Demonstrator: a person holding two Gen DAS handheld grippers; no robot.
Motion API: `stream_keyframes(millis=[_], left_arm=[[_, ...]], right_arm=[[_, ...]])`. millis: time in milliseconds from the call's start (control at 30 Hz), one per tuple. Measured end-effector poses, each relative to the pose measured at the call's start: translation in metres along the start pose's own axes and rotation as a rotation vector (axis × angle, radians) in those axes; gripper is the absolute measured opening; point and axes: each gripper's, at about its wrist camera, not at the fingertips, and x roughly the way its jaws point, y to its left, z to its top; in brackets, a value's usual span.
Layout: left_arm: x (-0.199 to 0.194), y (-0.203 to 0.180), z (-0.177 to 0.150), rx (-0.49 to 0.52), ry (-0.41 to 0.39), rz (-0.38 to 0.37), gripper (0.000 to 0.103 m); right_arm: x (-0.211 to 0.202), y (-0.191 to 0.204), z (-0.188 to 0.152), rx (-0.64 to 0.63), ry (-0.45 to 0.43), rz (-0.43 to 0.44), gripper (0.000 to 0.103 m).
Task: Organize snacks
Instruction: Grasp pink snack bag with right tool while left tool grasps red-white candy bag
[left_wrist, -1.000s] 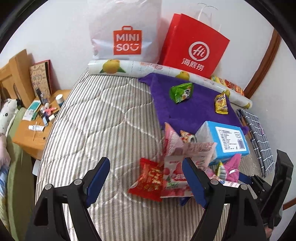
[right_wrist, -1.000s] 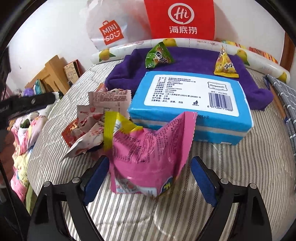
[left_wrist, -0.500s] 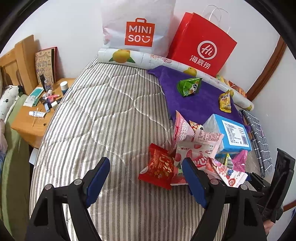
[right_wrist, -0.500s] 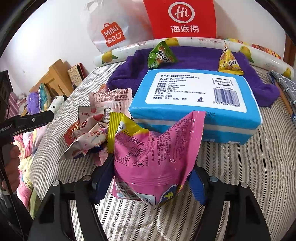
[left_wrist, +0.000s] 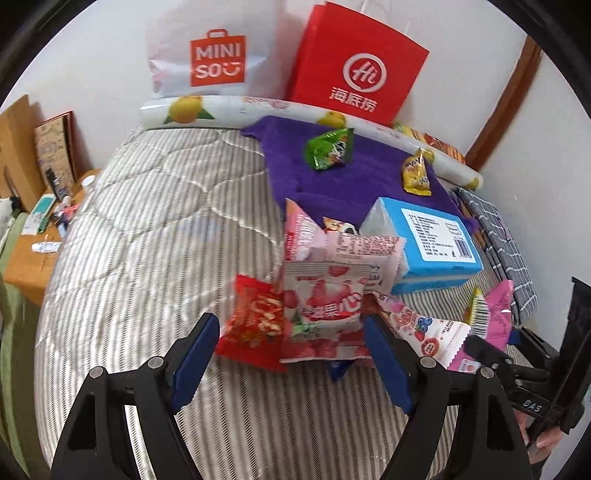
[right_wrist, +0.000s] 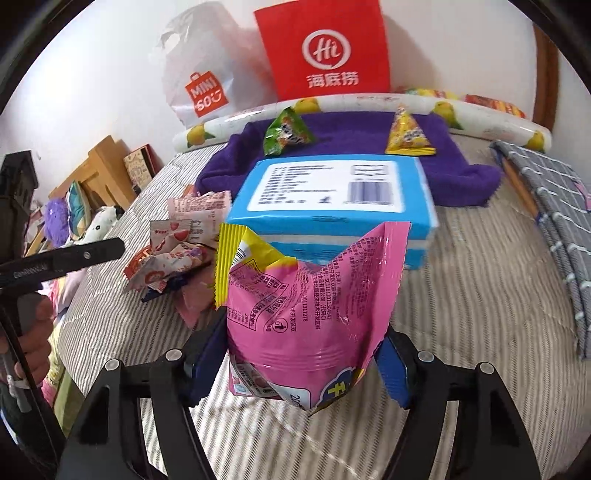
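Observation:
On the striped bed lies a pile of snack packets. A red packet (left_wrist: 255, 325) and a pink-and-white strawberry packet (left_wrist: 328, 306) lie between the fingers of my left gripper (left_wrist: 288, 336), which is open and hovers over them without pressing on either. My right gripper (right_wrist: 299, 365) is shut on a pink snack bag (right_wrist: 314, 306), held upright in front of a blue box (right_wrist: 332, 195). In the left wrist view that pink bag (left_wrist: 496, 314) shows at the far right. A green packet (left_wrist: 328, 147) and a yellow packet (left_wrist: 417, 173) lie on a purple towel (left_wrist: 369, 177).
A white Miniso bag (left_wrist: 214, 55) and a red paper bag (left_wrist: 354, 70) lean on the wall behind a lemon-print roll (left_wrist: 207, 110). A grey checked cloth (right_wrist: 554, 206) lies at the right. A cluttered wooden bedside table (left_wrist: 33, 251) stands left of the bed.
My right gripper's fingers closed onto the pink bag and raised it a little. My left gripper came nearer to the snack pile, so the red and strawberry packets now sit between its fingers.

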Motion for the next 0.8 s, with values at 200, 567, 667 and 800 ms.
stream_keyframes(millis=[200,567,667,800], left_arm=[[0.017,-0.012,0.001,0.049,0.04,-0.009,0.079],[0.036,-0.021,0.009,0.073,0.056,0.026,0.077],[0.04,-0.024,0.01,0.093,0.06,0.05,0.07],[0.044,-0.027,0.012,0.102,0.063,0.061,0.064]], right_arm=[[-0.013,-0.016,-0.002,0.008,-0.029,-0.054,0.072],[-0.019,-0.037,-0.002,0.036,-0.034,-0.104,0.072],[-0.018,-0.042,-0.002,0.046,-0.03,-0.109,0.072],[-0.015,-0.047,-0.002,0.056,-0.023,-0.111,0.072]])
